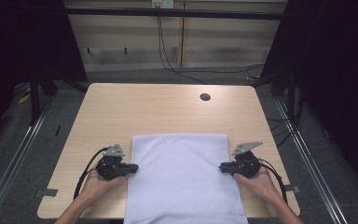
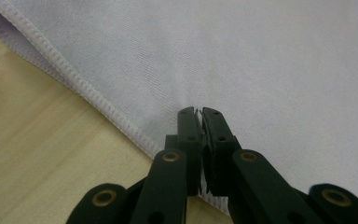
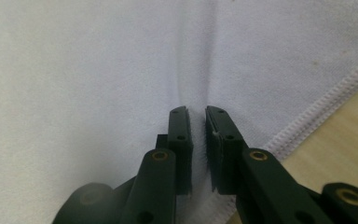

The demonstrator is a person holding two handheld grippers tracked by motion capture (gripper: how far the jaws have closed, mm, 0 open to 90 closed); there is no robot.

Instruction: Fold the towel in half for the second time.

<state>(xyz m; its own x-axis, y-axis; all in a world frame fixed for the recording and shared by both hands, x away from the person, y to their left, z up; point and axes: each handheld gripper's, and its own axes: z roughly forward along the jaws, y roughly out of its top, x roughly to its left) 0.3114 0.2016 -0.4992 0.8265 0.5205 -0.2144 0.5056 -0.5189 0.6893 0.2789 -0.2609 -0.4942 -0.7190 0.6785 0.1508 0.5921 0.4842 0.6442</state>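
Grasp step: my left tongs [image 1: 131, 169] are clenched on the cloth's [image 1: 182, 177] left hem; my right tongs [image 1: 224, 168] pinch a ridge at its right hem. Cloth lies flat on the tabletop [image 1: 121, 112]. Next, I judge, both lift together.

Your light wood surface [image 1: 121, 107], round cable hole [image 1: 205, 97] at 1 o'clock, white cloth [image 1: 182, 172] flat toward 6 o'clock, overhanging your near edge.
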